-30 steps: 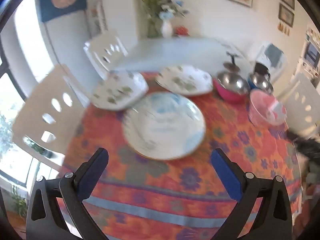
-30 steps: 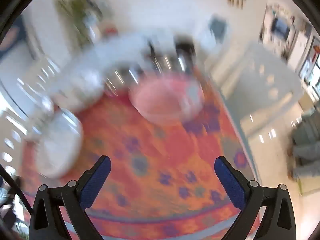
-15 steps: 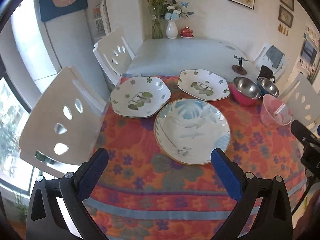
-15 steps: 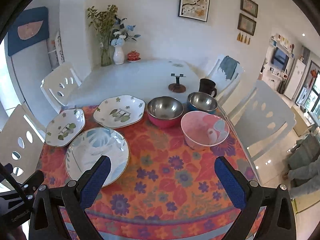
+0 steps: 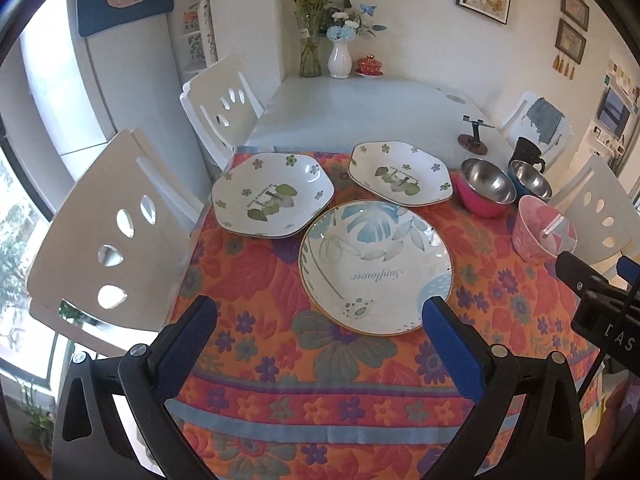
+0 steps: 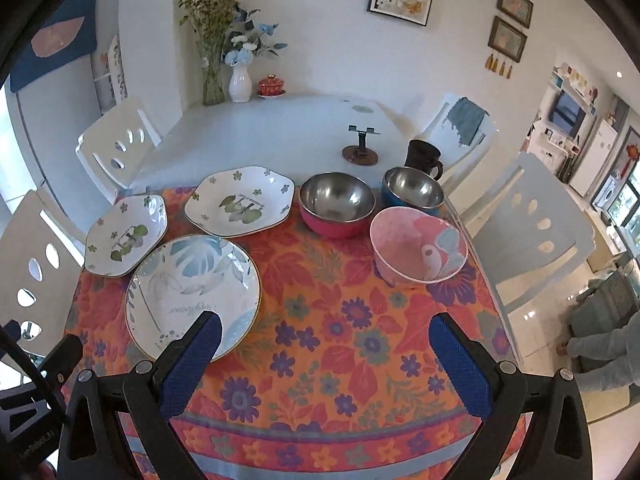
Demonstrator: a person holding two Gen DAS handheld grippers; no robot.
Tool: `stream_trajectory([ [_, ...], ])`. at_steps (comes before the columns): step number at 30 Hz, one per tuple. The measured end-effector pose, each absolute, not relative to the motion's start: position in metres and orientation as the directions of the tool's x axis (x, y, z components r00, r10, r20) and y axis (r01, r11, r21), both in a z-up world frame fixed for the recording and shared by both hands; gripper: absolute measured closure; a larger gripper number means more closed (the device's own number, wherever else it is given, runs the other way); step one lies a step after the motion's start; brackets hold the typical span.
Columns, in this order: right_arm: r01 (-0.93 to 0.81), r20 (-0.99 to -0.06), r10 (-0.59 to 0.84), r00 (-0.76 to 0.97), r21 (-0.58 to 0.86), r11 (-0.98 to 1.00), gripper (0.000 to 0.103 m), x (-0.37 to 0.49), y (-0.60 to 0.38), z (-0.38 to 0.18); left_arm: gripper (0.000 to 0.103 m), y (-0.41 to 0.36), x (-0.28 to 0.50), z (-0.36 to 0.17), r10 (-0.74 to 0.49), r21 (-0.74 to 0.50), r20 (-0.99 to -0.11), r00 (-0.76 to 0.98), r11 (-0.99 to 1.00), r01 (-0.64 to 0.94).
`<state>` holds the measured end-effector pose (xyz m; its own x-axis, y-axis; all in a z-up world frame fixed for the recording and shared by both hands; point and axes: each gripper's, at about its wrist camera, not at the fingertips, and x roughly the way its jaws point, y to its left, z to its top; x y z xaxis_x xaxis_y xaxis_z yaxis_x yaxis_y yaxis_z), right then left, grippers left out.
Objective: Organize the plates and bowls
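A round blue-leaf plate lies on the floral cloth. Two hexagonal white plates with green leaves lie behind it; they also show in the right wrist view. A steel bowl with pink outside, a steel bowl with blue outside and a pink bowl stand at the right. My left gripper is open and empty, near the round plate's front. My right gripper is open and empty, above the cloth in front of the bowls.
White chairs surround the table. A dark mug and a small stand sit behind the bowls. Vases with flowers stand at the far end of the grey tabletop.
Both cameras steadied after blurred motion. The left gripper drew slightly nearer to the round plate. The right view barely shifted in the last half second. Both grippers stayed open.
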<state>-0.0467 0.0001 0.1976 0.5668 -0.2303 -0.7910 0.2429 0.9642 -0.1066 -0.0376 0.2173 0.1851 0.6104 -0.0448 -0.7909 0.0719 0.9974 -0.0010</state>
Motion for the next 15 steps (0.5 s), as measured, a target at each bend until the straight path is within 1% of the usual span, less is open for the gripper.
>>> stream_trajectory([
  [3, 0.261, -0.795, -0.260, 0.549, -0.132, 0.956, 0.000, -0.043, -0.002, 0.195, 0.000, 0.218, -0.034, 0.180, -0.059, -0.025, -0.813, 0.580, 0.997, 0.066],
  [6, 0.257, -0.803, -0.243, 0.544, -0.117, 0.959, 0.000, -0.040, -0.007, 0.193, 0.000, 0.220, -0.035, 0.178, -0.069, -0.050, -0.816, 0.574, 0.998, 0.050],
  [11, 0.256, -0.810, -0.233, 0.538, -0.107, 0.961, 0.000, -0.031, -0.019, 0.192, 0.000, 0.221, -0.035, 0.182, -0.037, -0.022, -0.804, 0.593, 0.999, 0.033],
  [15, 0.245, -0.816, -0.206, 0.540, -0.081, 0.966, 0.000, -0.029, -0.022, 0.194, 0.000, 0.220, -0.031, 0.180, -0.022, -0.016, -0.816, 0.578, 1.000, 0.015],
])
